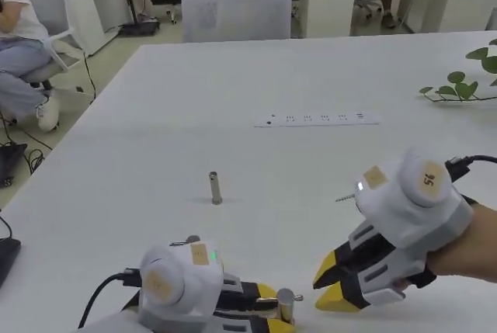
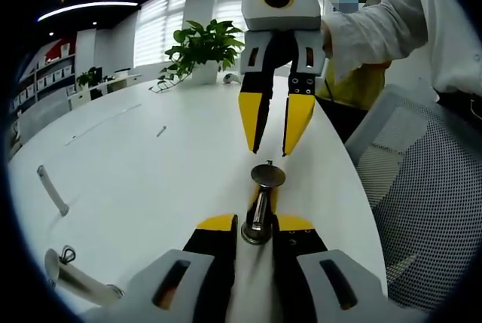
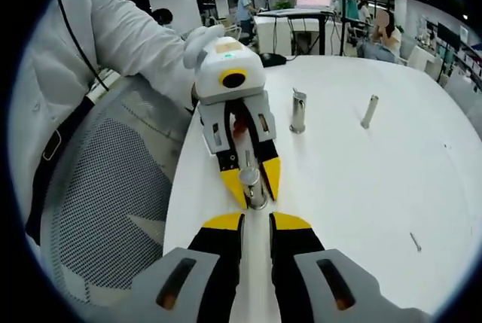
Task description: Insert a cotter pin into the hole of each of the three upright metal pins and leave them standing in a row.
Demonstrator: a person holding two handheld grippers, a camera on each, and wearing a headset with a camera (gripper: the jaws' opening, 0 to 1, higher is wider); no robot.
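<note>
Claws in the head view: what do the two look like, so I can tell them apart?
Both have a rounded white housing, black jaws with yellow tips and a black cable. The left claw carries tan stickers and a green light; the right claw has tan stickers, one with digits, and a white light. The person's sleeve is white.

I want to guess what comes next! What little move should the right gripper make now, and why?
Probably move the right gripper to the loose cotter pin on the table and pick it up. Its jaws are empty, while the left gripper grips a metal pin with no cotter pin seen in it.
</note>
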